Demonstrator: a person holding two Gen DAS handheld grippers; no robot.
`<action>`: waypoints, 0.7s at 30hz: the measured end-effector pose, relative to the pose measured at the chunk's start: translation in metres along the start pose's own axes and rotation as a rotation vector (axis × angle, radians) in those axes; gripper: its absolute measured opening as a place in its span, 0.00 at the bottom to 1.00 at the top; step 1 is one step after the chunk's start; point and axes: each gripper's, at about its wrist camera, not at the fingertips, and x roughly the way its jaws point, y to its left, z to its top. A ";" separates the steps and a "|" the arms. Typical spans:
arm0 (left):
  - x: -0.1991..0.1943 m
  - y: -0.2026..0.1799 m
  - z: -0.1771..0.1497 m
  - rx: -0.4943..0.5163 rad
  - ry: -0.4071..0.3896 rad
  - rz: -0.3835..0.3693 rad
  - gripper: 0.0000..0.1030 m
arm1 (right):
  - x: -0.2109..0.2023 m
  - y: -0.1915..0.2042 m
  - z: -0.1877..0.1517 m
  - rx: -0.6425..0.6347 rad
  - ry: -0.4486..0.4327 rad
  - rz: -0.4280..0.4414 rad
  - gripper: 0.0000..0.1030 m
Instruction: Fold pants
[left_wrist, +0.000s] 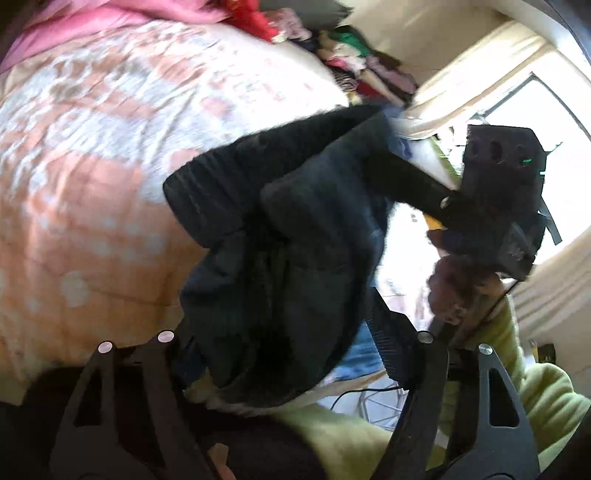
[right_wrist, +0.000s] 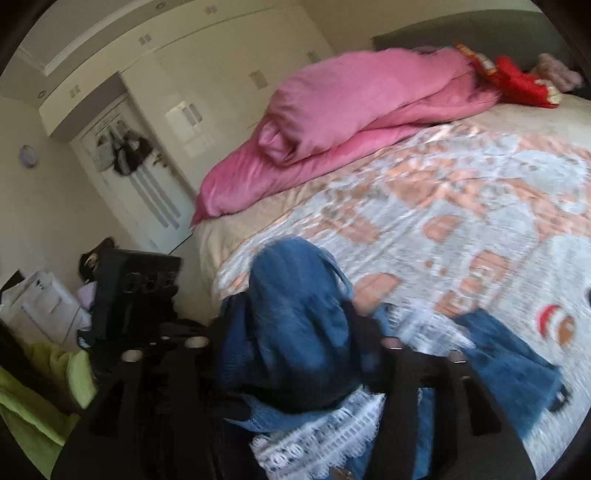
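Note:
The pants (left_wrist: 280, 266) are dark blue denim with a white lace hem (right_wrist: 314, 435), bunched and lifted above the bed. My left gripper (left_wrist: 295, 332) is shut on a thick fold of the pants, which hides its fingertips. My right gripper (right_wrist: 295, 354) is shut on another bunch of the pants (right_wrist: 299, 314). It shows at the right of the left wrist view (left_wrist: 406, 177), its fingers reaching into the dark cloth. A loose part of the pants (right_wrist: 509, 365) trails onto the bed. The left gripper's body (right_wrist: 133, 295) stands close at the left.
The bed carries an orange and white patterned cover (left_wrist: 92, 166) (right_wrist: 461, 221). A pink duvet (right_wrist: 351, 110) is heaped at the far side. A pile of clothes (left_wrist: 354, 66) lies at the bed's far edge. A green sleeve (left_wrist: 535, 387), a window (left_wrist: 546, 122) and a door (right_wrist: 140, 177) surround it.

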 end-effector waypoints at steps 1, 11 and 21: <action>0.003 -0.009 -0.002 0.035 0.004 -0.012 0.64 | -0.008 -0.004 -0.005 0.019 -0.015 -0.021 0.62; 0.053 -0.053 -0.031 0.221 0.155 0.012 0.66 | -0.055 -0.037 -0.078 0.258 -0.043 -0.217 0.91; 0.070 -0.061 -0.038 0.271 0.193 0.052 0.74 | -0.020 -0.035 -0.093 0.282 0.126 -0.266 0.44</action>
